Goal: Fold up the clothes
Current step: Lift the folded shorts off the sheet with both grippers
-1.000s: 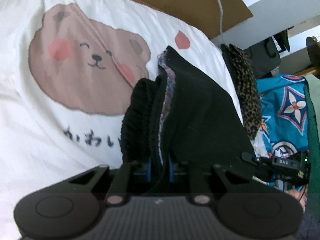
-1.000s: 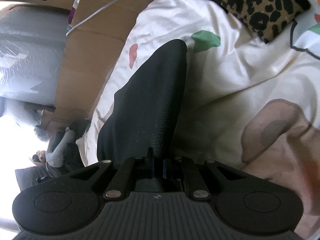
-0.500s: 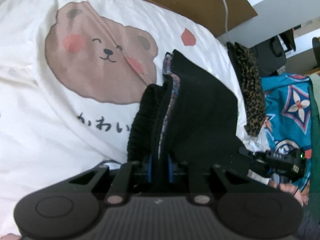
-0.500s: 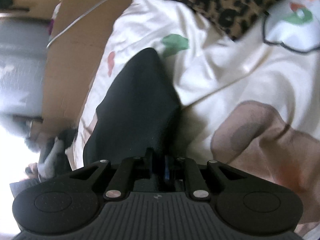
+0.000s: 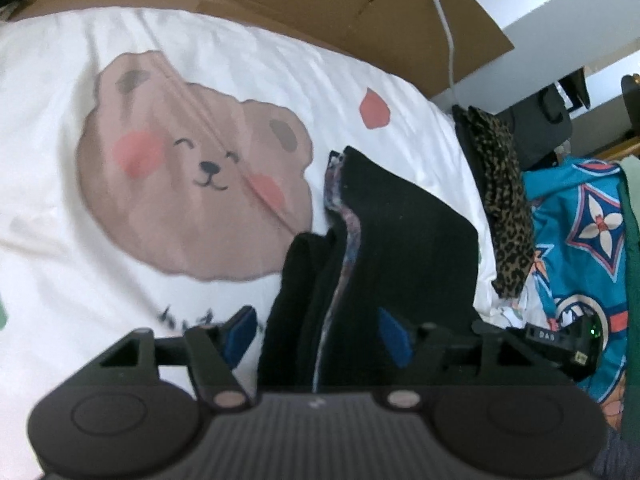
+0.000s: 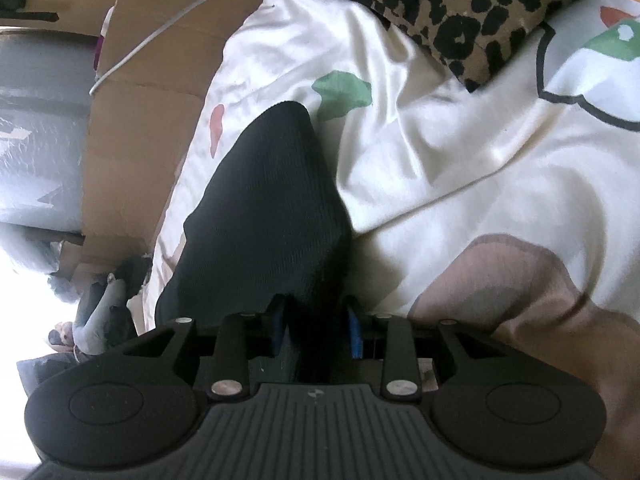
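A black folded garment (image 5: pixel 404 240) with a patterned lining edge lies on the white bear-print bed cover (image 5: pixel 120 60). Its near end sits between the jaws of my left gripper (image 5: pixel 316 336), which are opening wide; the blue pads (image 5: pixel 240 336) stand clear of the cloth. In the right wrist view the same black ribbed garment (image 6: pixel 272 200) runs away from my right gripper (image 6: pixel 316 330). Those jaws are opening too, with the cloth's end still between the pads (image 6: pixel 354 332) but no longer pinched.
A leopard-print cloth (image 5: pixel 500 184) lies at the cover's far right edge, beside a teal patterned fabric (image 5: pixel 580 232). Brown cardboard (image 5: pixel 320 4) with a white cable (image 5: pixel 444 20) lines the far side of the bed. In the right wrist view the leopard-print cloth (image 6: pixel 460 12) lies beyond the garment.
Both grippers were shut on the black garment and have since parted their jaws, the left one widely. The garment now rests lower on the cover.
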Available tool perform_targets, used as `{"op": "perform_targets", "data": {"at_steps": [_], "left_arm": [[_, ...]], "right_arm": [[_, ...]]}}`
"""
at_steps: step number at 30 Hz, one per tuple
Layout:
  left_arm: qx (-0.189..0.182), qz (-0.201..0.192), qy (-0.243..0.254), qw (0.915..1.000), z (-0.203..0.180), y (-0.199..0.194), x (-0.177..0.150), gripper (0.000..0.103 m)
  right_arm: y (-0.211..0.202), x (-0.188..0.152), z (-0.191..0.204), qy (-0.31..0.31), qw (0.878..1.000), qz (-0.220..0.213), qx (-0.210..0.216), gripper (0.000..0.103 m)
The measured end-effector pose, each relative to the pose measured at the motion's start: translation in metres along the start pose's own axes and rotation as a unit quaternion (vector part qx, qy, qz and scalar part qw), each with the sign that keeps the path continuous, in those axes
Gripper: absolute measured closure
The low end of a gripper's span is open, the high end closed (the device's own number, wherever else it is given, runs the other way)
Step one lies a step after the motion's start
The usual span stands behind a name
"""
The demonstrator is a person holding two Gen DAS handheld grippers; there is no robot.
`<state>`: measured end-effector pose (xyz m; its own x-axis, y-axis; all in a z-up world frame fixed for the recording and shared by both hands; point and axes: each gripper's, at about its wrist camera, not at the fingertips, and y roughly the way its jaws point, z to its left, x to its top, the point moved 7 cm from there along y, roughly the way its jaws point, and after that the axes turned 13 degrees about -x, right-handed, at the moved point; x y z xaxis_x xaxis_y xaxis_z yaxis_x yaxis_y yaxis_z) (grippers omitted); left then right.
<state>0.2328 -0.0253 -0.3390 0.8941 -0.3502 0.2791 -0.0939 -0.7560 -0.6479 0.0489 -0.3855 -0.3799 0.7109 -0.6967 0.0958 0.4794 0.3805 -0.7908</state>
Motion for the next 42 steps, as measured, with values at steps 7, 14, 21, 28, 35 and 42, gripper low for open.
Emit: {"op": "perform_targets", "data": {"at_steps": [7,14,21,28,35,42], "left_arm": [[-0.003,0.007,0.012,0.9999,-0.005,0.025,0.015,0.025],[0.007,0.026,0.016,0.9995,0.002,0.051,0.021,0.022],[-0.007,0.021,0.029,0.9993,0.01,0.061,0.021,0.024],[-0.036,0.012,0.009,0.9992,0.009,0.051,0.023,0.065],[-0.03,0.01,0.006,0.9995,0.012,0.044,0.026,0.032],[-0.037,0.026,0.044,0.998,0.012,0.057,0.027,0.023]], "right_arm": [[0.004,0.009,0.004,0.002,1.0,-0.008,0.006,0.07],[0.012,0.015,0.01,-0.006,1.0,-0.01,0.012,0.07],[0.01,0.021,0.017,-0.013,0.999,-0.018,0.03,0.075],[-0.009,0.023,0.031,-0.032,0.997,-0.036,0.057,0.096],[-0.012,0.023,0.031,-0.031,0.997,-0.036,0.057,0.093],[0.004,0.022,0.023,-0.022,0.999,-0.019,0.044,0.082]]}}
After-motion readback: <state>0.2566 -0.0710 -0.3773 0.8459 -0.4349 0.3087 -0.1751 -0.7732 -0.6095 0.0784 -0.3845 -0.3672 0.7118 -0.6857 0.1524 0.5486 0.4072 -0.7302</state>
